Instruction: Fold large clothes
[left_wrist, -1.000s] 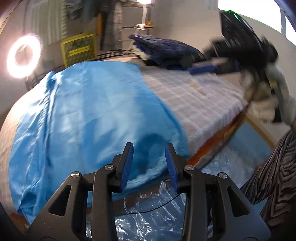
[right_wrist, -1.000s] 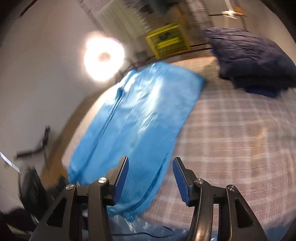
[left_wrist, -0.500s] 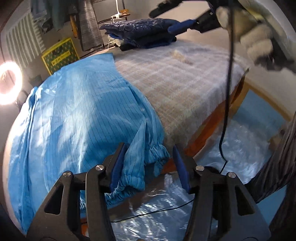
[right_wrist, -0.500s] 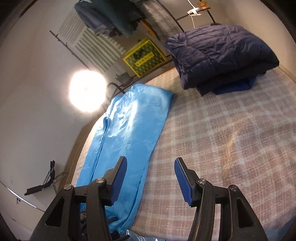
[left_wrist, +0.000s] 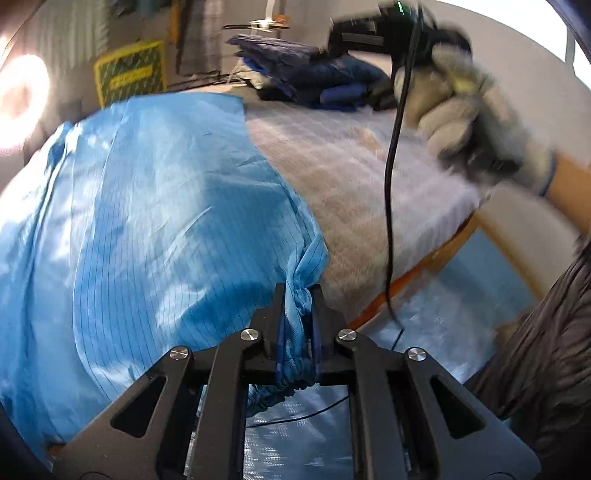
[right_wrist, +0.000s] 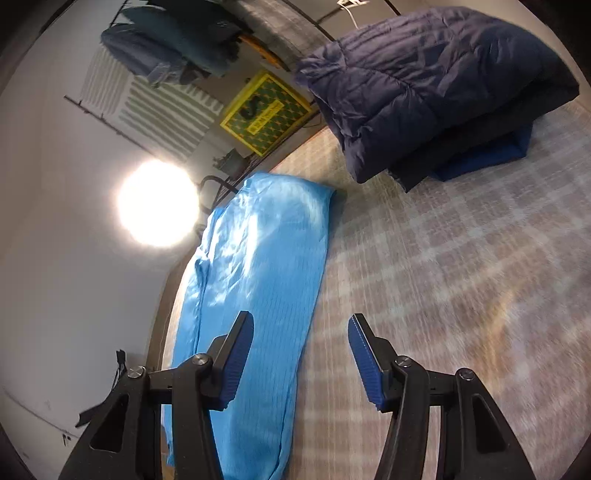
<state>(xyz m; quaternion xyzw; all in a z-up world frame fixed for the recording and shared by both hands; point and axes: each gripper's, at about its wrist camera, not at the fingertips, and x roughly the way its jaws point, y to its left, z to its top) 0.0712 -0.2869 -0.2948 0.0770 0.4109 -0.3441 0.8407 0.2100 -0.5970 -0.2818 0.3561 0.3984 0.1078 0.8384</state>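
Garment first: a large bright-blue pinstriped garment (left_wrist: 155, 206) of thin, shiny cloth lies flat along the left side of a bed with a grey-and-beige checked cover (left_wrist: 362, 177), its near end spilling over the bed's front edge.

At the fingers, the left gripper (left_wrist: 298, 325) is closing on that near end: the gathered, elasticated cuff (left_wrist: 295, 310) sits bunched between the blue pads, and the cloth puckers where they press, so the hold looks made. The right gripper (right_wrist: 301, 354) has its jaws apart with nothing between them; it hangs above the bed, its left finger over the garment's right edge and its right finger over bare cover.

Outward from there, the garment's long axis runs away from both grippers toward the far end of the bed, where the cloth ends in a squared edge near a yellow-and-green patterned box (right_wrist: 266, 110). A folded navy quilted duvet (right_wrist: 436, 85) sits at the far right, well apart from the garment.

In the left wrist view the gloved right hand (left_wrist: 458, 110) carries its tool above the bed's right half, blurred. The left hand is the nearer to the garment's near end; I judge the right must find a second hold on the near edge beside the cuff before the end can be lifted and carried along the long axis.
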